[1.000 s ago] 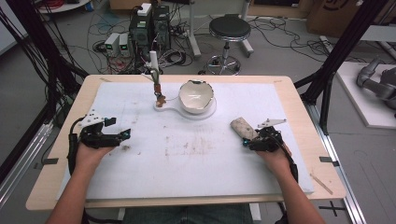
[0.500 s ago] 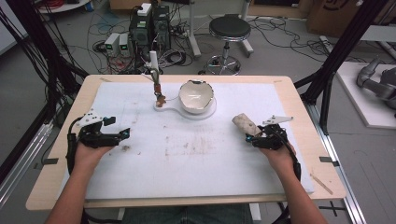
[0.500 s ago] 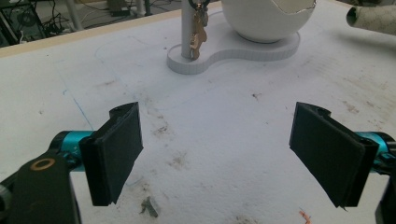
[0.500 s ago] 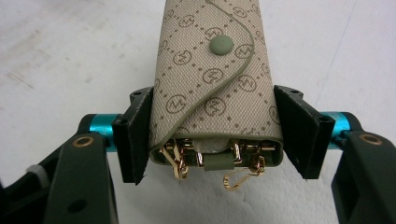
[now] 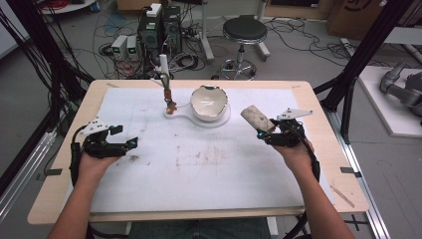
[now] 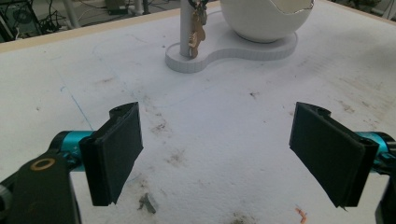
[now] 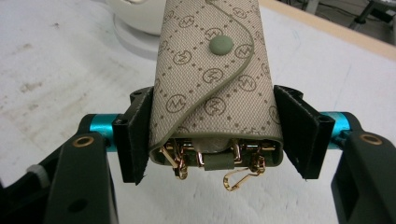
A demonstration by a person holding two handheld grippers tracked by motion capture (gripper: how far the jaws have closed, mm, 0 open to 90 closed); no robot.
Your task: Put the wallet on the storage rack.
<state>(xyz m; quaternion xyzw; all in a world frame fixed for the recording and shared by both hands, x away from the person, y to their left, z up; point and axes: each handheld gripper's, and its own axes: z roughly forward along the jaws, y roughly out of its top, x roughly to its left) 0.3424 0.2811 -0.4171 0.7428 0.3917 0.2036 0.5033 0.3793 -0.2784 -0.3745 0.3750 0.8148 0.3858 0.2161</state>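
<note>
On the white-covered table (image 5: 209, 199) in the high view, the right gripper (image 5: 264, 132) sits at about three o'clock, its jaws pinching a beige monogram key pouch (image 5: 255, 117) that juts away from the hand toward eleven o'clock. The pouch's long axis aims at the white egg-shaped bowl (image 5: 209, 102) on its flat white stand (image 5: 199, 118) near twelve o'clock, where a post (image 5: 164, 74) carries a small brown charm (image 5: 171, 105). The left gripper (image 5: 130, 144) rests at nine o'clock with jaws spread and nothing between them, well apart from the stand. The right hand is the one carrying the pouch, and it is nearer the bowl.

In the left gripper view, both black pads (image 6: 117, 148) stand wide apart over bare, smudged cloth; the stand (image 6: 243, 49) and its charm (image 6: 196, 35) lie ahead at twelve o'clock.

In the right gripper view, the pouch (image 7: 212, 84) is clamped by its lower sides between the pads (image 7: 137, 135), snap flap up, closed tip pointing away at twelve o'clock. The open end, with its gold key hooks (image 7: 236, 179), faces back toward the hand at six o'clock. The bowl's stand (image 7: 135, 39) lies beyond at eleven o'clock.

Compared with a second ago, the right gripper and pouch have shifted slightly toward twelve o'clock, while the left gripper has hardly moved.
</note>
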